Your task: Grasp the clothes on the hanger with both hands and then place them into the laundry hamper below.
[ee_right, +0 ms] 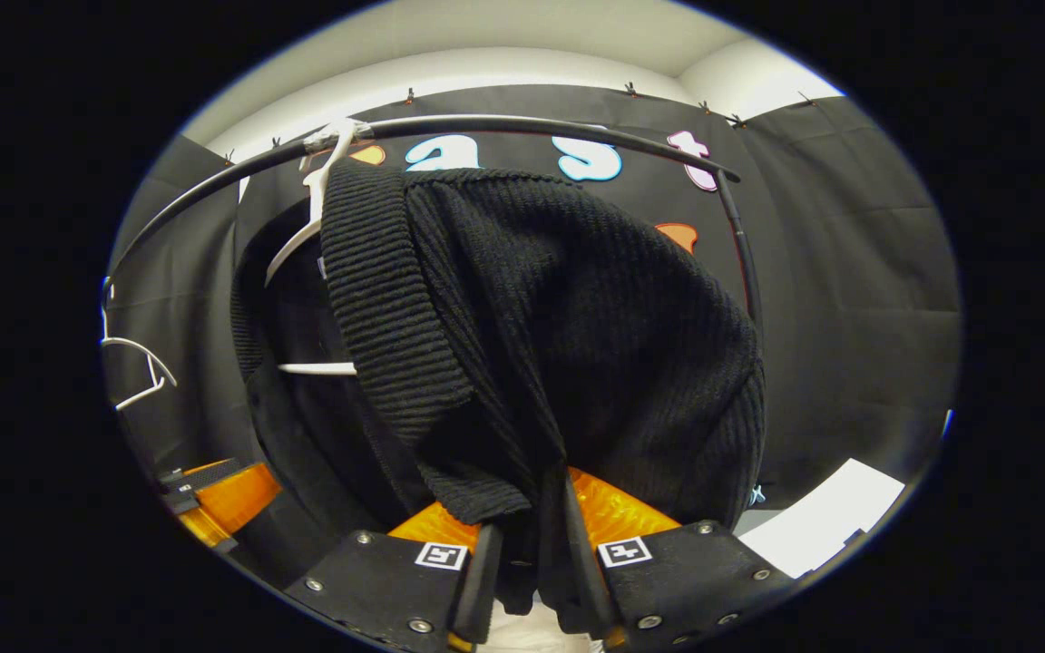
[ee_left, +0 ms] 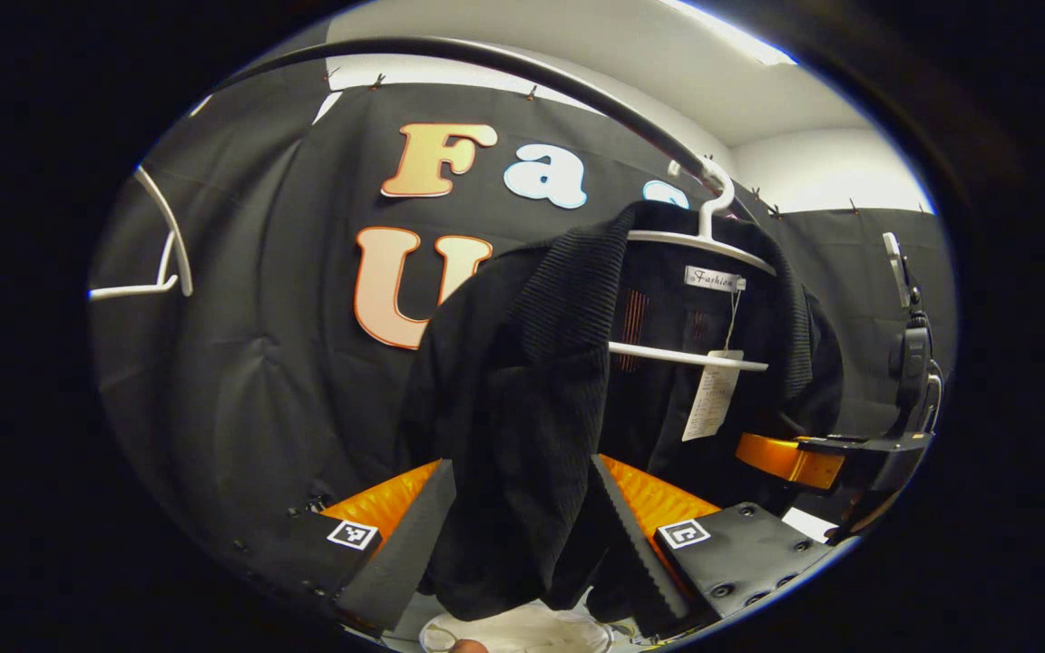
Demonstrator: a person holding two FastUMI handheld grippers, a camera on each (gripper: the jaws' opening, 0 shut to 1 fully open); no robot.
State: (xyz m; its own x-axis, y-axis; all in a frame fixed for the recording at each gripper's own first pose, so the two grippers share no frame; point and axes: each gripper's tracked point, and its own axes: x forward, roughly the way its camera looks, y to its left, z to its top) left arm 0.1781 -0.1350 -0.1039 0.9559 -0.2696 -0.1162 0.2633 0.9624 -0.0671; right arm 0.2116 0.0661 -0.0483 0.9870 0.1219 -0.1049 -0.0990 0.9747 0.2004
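A black ribbed knit cardigan (ee_left: 522, 381) (ee_right: 577, 345) hangs on a white hanger (ee_left: 704, 240) (ee_right: 305, 245) from a curved black rail (ee_left: 486, 59) (ee_right: 532, 122). In the left gripper view, one front panel droops between my left gripper's (ee_left: 521, 462) fingers, which stand wide apart around the cloth, so it reads as open. In the right gripper view, my right gripper (ee_right: 532, 517) has its fingers close together, pinching a bunched fold of the cardigan's other side. Something white (ee_left: 522, 630) shows below the cloth; I cannot tell if it is the hamper.
A paper tag (ee_left: 711, 399) dangles inside the cardigan. An empty white hanger (ee_left: 160, 272) (ee_right: 137, 372) hangs further along the rail. The right gripper (ee_left: 849, 458) shows at the right of the left gripper view. A white sheet (ee_right: 831, 517) lies low on the right.
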